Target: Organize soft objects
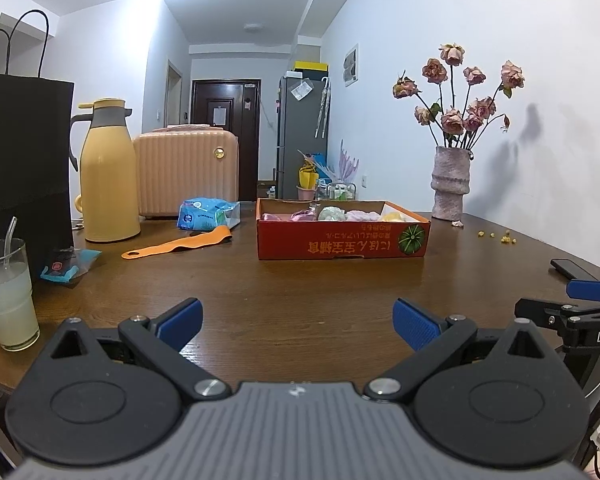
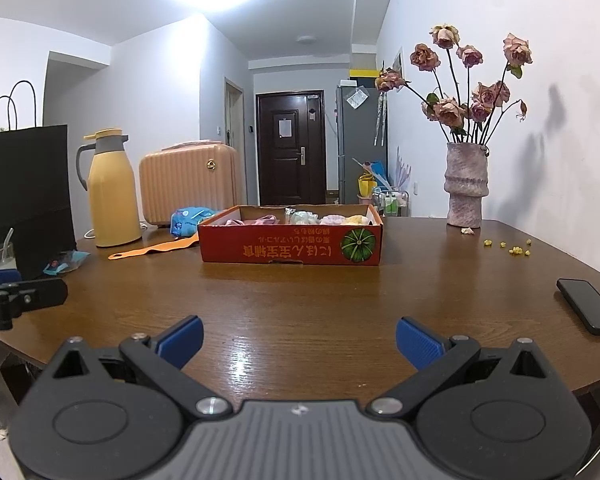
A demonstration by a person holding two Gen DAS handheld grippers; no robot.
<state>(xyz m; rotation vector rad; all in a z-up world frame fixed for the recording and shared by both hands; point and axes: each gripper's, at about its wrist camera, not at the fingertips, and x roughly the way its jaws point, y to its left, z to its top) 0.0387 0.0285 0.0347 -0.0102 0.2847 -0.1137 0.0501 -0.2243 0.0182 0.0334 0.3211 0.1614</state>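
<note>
left claw (image 1: 298, 322) wide open, empty; right claw (image 2: 299, 340) same, level.

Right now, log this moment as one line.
left gripper: open, empty | right gripper: open, empty | soft items: in red box | table: both grippers short of box

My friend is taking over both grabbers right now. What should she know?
Left gripper: open, empty, low over the table.
Right gripper: open, empty, same height.
Soft objects: pink, green and yellow ones lie in the red cardboard box mid-table, beyond both grippers.
Done: nothing held; whether they are sorted cannot be told.
Left: reach the box and sort. Mind the phone on the right.
</note>
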